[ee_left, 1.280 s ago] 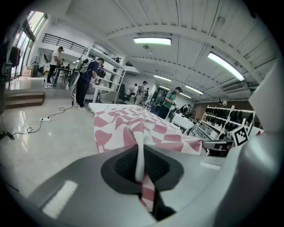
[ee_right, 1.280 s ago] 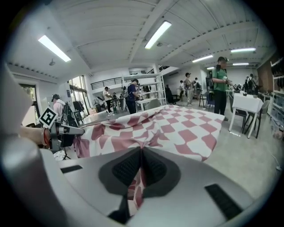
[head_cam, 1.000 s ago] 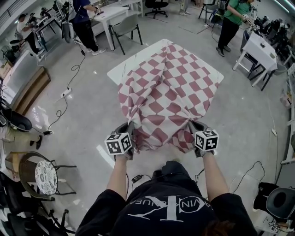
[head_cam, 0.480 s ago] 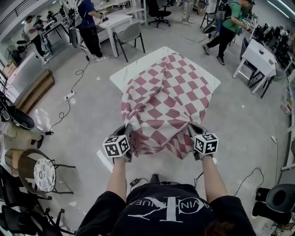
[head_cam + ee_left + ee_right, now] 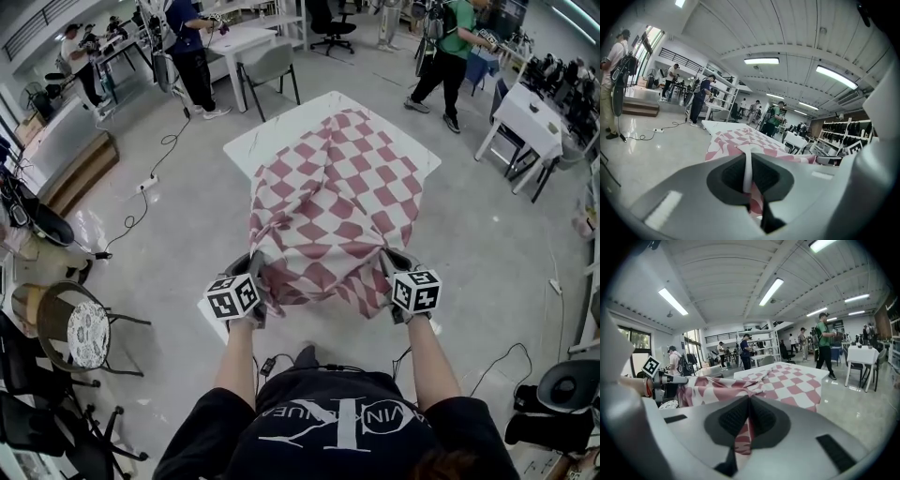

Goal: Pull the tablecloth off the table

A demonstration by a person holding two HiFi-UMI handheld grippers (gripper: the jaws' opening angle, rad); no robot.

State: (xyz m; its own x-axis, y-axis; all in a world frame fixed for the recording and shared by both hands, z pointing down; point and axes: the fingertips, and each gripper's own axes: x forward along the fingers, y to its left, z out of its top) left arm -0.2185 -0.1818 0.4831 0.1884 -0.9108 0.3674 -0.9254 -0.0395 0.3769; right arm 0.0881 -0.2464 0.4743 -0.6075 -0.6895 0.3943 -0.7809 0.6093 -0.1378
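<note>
Head view, white tabletop (image 5: 272, 134) far corner bare, red-white check tablecloth (image 5: 337, 202) sagging off near edge, L gripper (image 5: 257, 268) & R gripper (image 5: 387, 263) fingers clamped on it, glossy grey floor (image 5: 169, 246).

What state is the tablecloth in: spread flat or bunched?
Bunched, partly off. The tablecloth creases toward its pinched near corners; the table shows bare at far left.

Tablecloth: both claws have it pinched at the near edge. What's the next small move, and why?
Probably draw both back toward yourself, evenly. The left claw and right claw are each shut on the near edge of the tablecloth, yet it covers most of the table; only the table's far left strip is bare.
</note>
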